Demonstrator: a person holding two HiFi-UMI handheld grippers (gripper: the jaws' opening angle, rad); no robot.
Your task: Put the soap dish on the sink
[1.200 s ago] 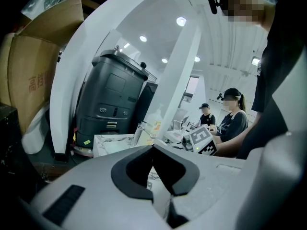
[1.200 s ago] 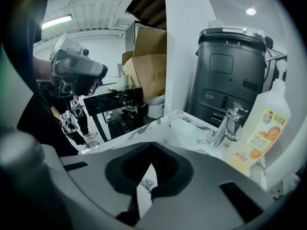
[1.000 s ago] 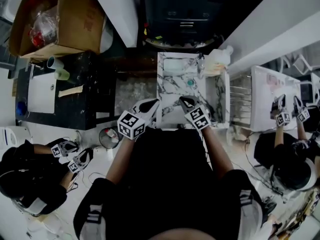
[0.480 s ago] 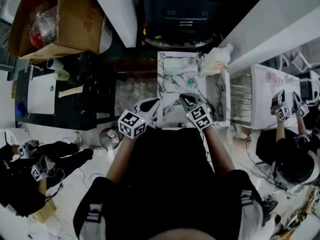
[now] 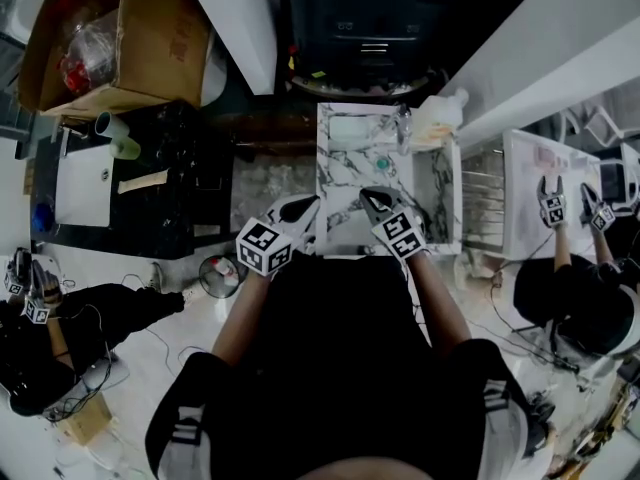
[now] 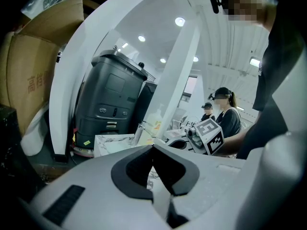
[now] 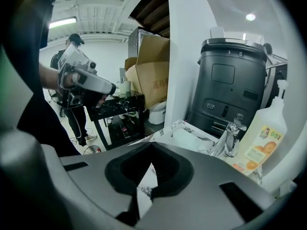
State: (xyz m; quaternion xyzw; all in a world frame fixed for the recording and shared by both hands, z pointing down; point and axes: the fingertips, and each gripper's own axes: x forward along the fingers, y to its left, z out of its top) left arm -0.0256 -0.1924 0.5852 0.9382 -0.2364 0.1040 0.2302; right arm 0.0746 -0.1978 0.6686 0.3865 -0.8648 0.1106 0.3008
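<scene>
A marble-patterned sink (image 5: 340, 203) stands in front of me in the head view. A white rectangular soap dish (image 5: 348, 130) lies on its far end, to the left of the chrome tap (image 5: 403, 123). My left gripper (image 5: 308, 205) hovers at the sink's near left edge, shut and empty. The right gripper (image 5: 367, 198) is over the near part of the basin, shut as well, with nothing held. In the right gripper view the soap dish (image 7: 188, 139) lies beyond the closed jaws (image 7: 151, 145), beside the tap (image 7: 231, 138). The left gripper view shows its jaws (image 6: 153, 146) meeting at the tips.
A teal drain plug (image 5: 381, 165) sits in the basin. A soap bottle (image 5: 437, 118) stands at the sink's far right corner. A black bin (image 5: 365, 28) is behind, a cardboard box (image 5: 120, 38) far left, a black table (image 5: 130, 183) to the left. Other people with grippers work at both sides.
Both my grippers stay almost where they were. The person at the lower left has drawn their grippers away to the left edge of the view.
</scene>
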